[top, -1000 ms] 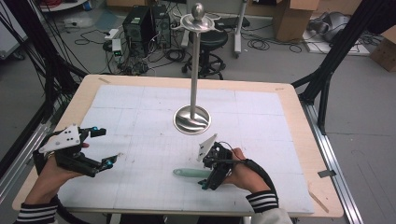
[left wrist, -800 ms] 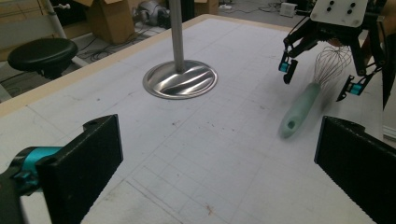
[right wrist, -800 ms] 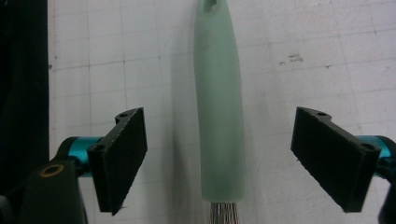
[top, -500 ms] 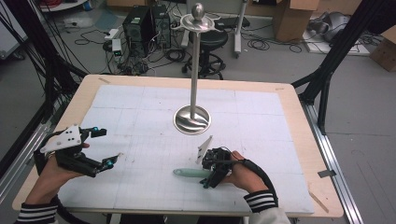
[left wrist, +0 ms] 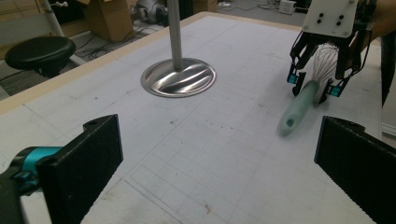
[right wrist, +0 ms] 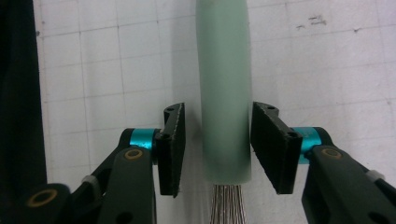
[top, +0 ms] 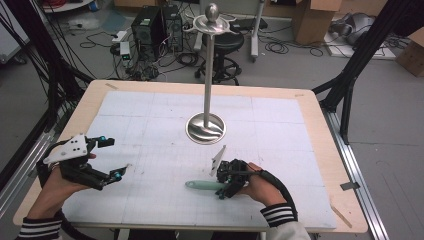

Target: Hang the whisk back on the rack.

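Desk (top: pixel 320 150): pale wood rim w/ white gridded mat. One tall polished steel stand w/ round dished base (top: pixel 205 128) at desk centre, ball knob on top; pole rises between the two grippers' areas.

One whisk w/ pale green plastic handle and wire loops (top: pixel 204 185) lies flat on mat, near front edge, right of centre; handle end points toward person's left.

Right gripper (top: pixel 227 181): over the whisk where handle meets wires. Jaws part open, one each side of handle, small gaps both sides in right gripper view; not clamped. Black cable trails beside the hand.

Left gripper (top: pixel 112 159): at front-left, well apart from whisk, jaws wide open, nothing between them; bare mat ahead.

Open mat: whole back half, far right strip. Past desk edge: black stool, computer towers, cables, boxes on floor.
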{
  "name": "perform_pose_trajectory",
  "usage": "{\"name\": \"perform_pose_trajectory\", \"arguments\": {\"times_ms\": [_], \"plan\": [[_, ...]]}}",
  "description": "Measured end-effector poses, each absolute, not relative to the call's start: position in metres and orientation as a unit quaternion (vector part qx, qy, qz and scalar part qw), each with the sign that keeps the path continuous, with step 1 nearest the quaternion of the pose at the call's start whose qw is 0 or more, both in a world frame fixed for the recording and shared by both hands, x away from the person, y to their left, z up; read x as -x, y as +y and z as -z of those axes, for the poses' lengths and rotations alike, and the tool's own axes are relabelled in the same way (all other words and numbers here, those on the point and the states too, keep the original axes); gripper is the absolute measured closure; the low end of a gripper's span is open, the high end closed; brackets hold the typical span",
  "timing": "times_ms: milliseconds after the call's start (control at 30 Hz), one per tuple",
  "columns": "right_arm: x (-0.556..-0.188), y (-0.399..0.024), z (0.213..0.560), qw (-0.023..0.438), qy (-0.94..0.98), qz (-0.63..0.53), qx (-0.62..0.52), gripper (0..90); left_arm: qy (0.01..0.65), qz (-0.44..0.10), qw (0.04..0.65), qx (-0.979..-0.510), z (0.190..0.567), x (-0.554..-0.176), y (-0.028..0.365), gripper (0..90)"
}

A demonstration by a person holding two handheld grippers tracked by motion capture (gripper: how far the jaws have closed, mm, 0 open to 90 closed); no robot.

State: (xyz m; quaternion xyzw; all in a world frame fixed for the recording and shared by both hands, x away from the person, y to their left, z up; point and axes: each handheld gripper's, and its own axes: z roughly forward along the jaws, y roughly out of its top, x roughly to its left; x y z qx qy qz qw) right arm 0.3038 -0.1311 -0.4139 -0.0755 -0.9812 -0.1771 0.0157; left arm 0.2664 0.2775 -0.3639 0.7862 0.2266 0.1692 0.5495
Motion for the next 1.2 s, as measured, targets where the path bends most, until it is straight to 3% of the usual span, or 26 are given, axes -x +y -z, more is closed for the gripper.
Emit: {"name": "perform_pose_trajectory", "arguments": {"times_ms": [133, 467, 1200], "plan": [[-0.304, -0.131, 0.414, 0.018, -0.982, 0.176, 0.071, 68.0, 0.226, -0.169, 0.549, -0.786, 0.364, -0.266, 0.278, 1.7], [-0.303, -0.135, 0.411, 0.043, -0.98, 0.188, 0.046, 69.0, 0.227, -0.169, 0.55, -0.786, 0.364, -0.266, 0.278, 1.7], [-0.31, -0.173, 0.371, 0.028, -0.952, 0.295, 0.076, 69.2, 0.227, -0.172, 0.543, -0.79, 0.365, -0.267, 0.277, 1.7]]}}
